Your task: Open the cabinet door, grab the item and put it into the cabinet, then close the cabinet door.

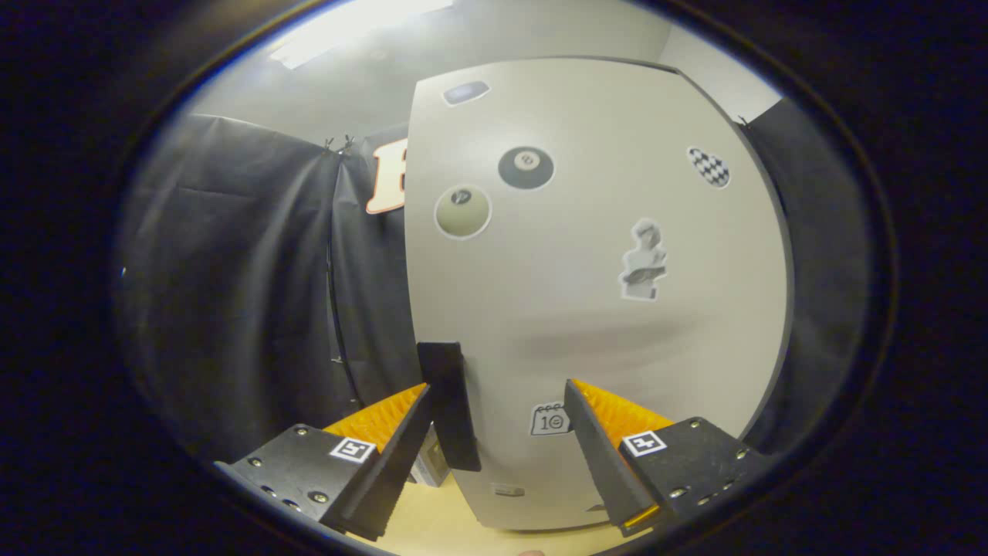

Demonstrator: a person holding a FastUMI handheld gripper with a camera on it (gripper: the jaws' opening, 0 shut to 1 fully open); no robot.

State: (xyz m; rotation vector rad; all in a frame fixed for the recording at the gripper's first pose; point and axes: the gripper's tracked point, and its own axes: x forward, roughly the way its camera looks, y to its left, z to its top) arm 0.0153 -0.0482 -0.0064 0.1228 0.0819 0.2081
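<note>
1. Gripper (498,432) fingers apart, straddling the handle (449,405) on the left edge of the door (587,309).
2. Door looks shut or nearly so.
3. Item: cannot tell; a small object (431,463) sits beside the handle's foot.
4. Fits pulling open or pushing closed; keep the handle centred.

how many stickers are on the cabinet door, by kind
On the cabinet door, just ahead of the open tongs:
Ball stickers: 2 (dark ball, pale ball)
Bust sticker: 1
Checkered sticker: 1
Calendar sticker: 1
Dark oval sticker: 1
Small pale sticker, too blurred to identify: 1
Total: 7
</note>
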